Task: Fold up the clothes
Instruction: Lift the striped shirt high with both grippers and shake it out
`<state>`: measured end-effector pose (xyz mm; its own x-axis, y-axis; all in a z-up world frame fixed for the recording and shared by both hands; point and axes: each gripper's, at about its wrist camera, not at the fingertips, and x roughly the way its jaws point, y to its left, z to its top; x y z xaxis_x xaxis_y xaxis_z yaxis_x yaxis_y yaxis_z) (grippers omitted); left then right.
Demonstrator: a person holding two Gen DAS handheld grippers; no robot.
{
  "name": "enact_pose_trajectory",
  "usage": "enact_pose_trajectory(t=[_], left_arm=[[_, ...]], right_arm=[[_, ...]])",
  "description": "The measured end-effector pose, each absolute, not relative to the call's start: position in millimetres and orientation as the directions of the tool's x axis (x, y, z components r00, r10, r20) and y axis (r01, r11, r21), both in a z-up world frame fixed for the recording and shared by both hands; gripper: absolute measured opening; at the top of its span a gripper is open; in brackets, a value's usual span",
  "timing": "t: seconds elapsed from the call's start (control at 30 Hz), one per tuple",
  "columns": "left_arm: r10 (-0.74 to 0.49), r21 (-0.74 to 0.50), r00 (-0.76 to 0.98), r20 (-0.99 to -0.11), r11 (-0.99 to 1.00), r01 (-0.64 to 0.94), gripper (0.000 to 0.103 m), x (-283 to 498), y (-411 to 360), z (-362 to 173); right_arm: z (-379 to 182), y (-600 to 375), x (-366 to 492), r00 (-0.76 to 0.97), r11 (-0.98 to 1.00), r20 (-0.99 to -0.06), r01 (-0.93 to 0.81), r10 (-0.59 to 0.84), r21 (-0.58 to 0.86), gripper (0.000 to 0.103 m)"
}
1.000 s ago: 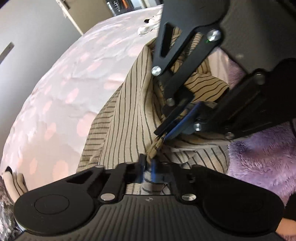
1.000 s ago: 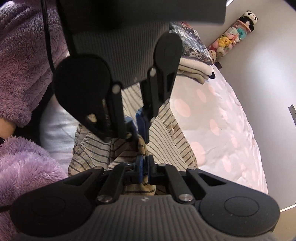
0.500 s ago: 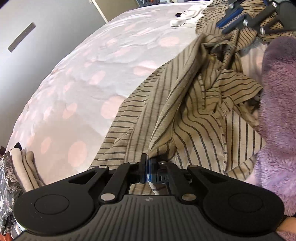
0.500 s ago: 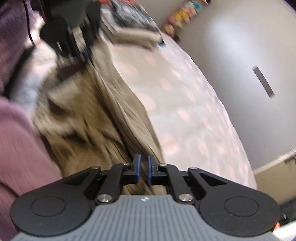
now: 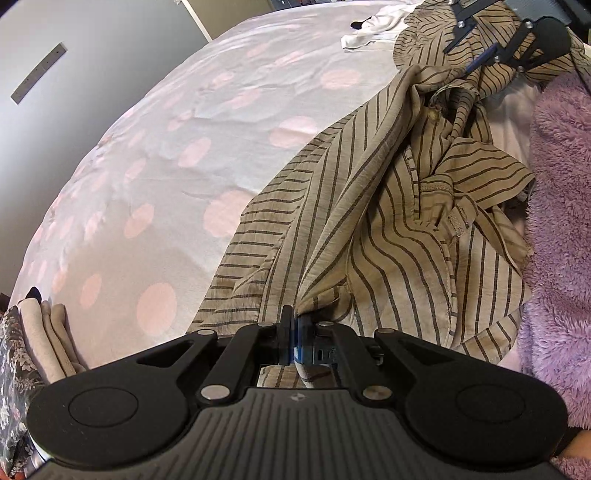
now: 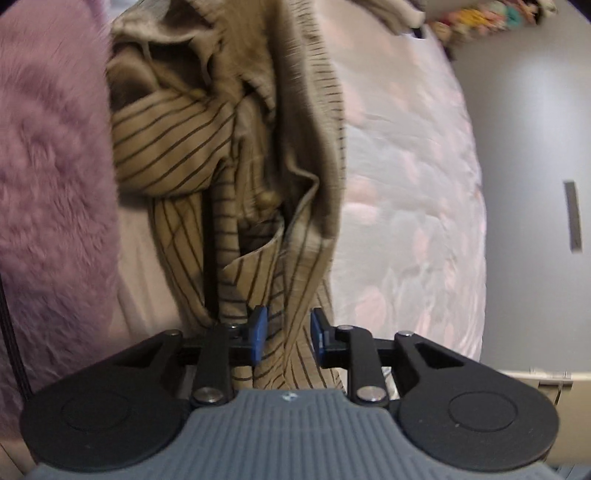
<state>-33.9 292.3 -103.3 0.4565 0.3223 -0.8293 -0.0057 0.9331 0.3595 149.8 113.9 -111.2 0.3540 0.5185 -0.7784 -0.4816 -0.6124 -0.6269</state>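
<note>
The beige striped shirt [image 5: 373,206] lies crumpled on the near edge of a bed cover [image 5: 192,147] with pink dots, just beside the person's fluffy purple sleeve [image 5: 561,258]. The left gripper [image 5: 293,334] has its jaws pressed together on a bunched fold of the shirt, while the right gripper [image 6: 284,332], which is seen small at the far end of the shirt in the left wrist view, has just been opening its jaws, and now they stand apart with a strip of the striped cloth passing loose between the blue pads [image 6: 258,326]. A pile of folded clothes [image 5: 44,332] sits on the cover well apart from the shirt, and a white garment [image 5: 373,29] lies at the far side.
</note>
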Motion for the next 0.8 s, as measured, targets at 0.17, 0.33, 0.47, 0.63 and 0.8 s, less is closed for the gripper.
enact_pose_trajectory(t=[0.17, 0.33, 0.47, 0.63, 0.8], left_arm=[[0.318, 0.358, 0.458, -0.830, 0.934, 0.001, 0.000, -32, 294, -104], [0.319, 0.355, 0.463, -0.827, 0.935, -0.009, 0.000, -36, 296, -102], [0.342, 0.366, 0.469, -0.814, 0.930, -0.044, 0.000, -44, 298, -94], [0.401, 0.400, 0.504, -0.765, 0.909, -0.116, 0.000, -62, 299, -58], [0.529, 0.503, 0.542, -0.652, 0.838, -0.212, 0.000, -84, 294, 7]], right_arm=[[-131, 128, 159, 0.372, -0.654, -0.790, -0.444, 0.487, -0.612, 0.026], [-135, 133, 161, 0.359, -0.643, -0.800, -0.477, 0.481, -0.600, 0.006], [-120, 125, 155, 0.385, -0.606, -0.758, -0.456, 0.526, -0.652, 0.003], [-68, 127, 152, 0.490, -0.397, -0.620, -0.487, 0.613, -0.778, 0.002], [1, 136, 134, 0.573, -0.149, -0.437, -0.479, 0.694, -0.865, 0.002]])
